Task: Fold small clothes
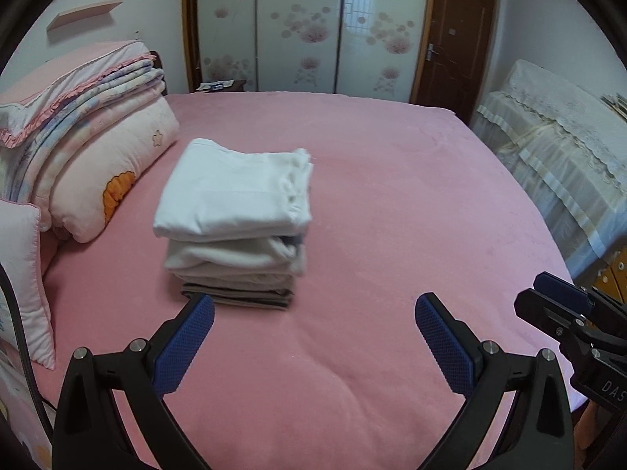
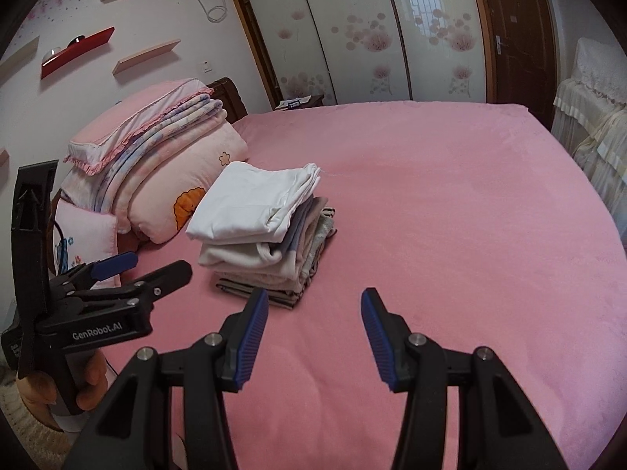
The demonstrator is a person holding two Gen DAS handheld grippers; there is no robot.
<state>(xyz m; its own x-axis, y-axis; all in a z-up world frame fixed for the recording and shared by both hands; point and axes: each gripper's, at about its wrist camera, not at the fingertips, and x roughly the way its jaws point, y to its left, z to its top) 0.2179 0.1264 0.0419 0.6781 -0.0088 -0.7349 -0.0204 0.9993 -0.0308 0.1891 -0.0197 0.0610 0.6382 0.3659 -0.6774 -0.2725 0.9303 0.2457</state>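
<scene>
Stack of folded clothes (image 1: 235, 219) located on the pink bed (image 1: 392, 215), toward its left side, just beside the pile of folded bedding (image 1: 90, 149) at the headboard end. White garment (image 2: 254, 203) on top, folded; beige, grey and striped pieces beneath. Lower layers fanned out slightly toward the right in the right wrist view; stack upright, not leaning badly. No unfolded garment visible on the bed.

Judged stage: folding apparently complete or between items; neither tool engaged with cloth.

Left hand-held gripper (image 1: 313, 337): jaws spread wide, nothing between them, poised above bare bed sheet short of the stack's near edge. Seen from the right wrist view low at the bed's left edge, pointed toward the stack, held by a hand (image 2: 51, 387) partly visible below it.

Right hand-held gripper (image 2: 315, 337): jaws apart, empty, hovering over the sheet near the stack's front right corner, not touching it.

Recommended for good execution: if squaring the stack, press from both sides at once, pads flat against the fanned edges, low on the pile, to avoid toppling the white top layer. Avoid pinching single layers; risk of dragging one out and undoing the fold. If another garment follows, source not in view.
</scene>
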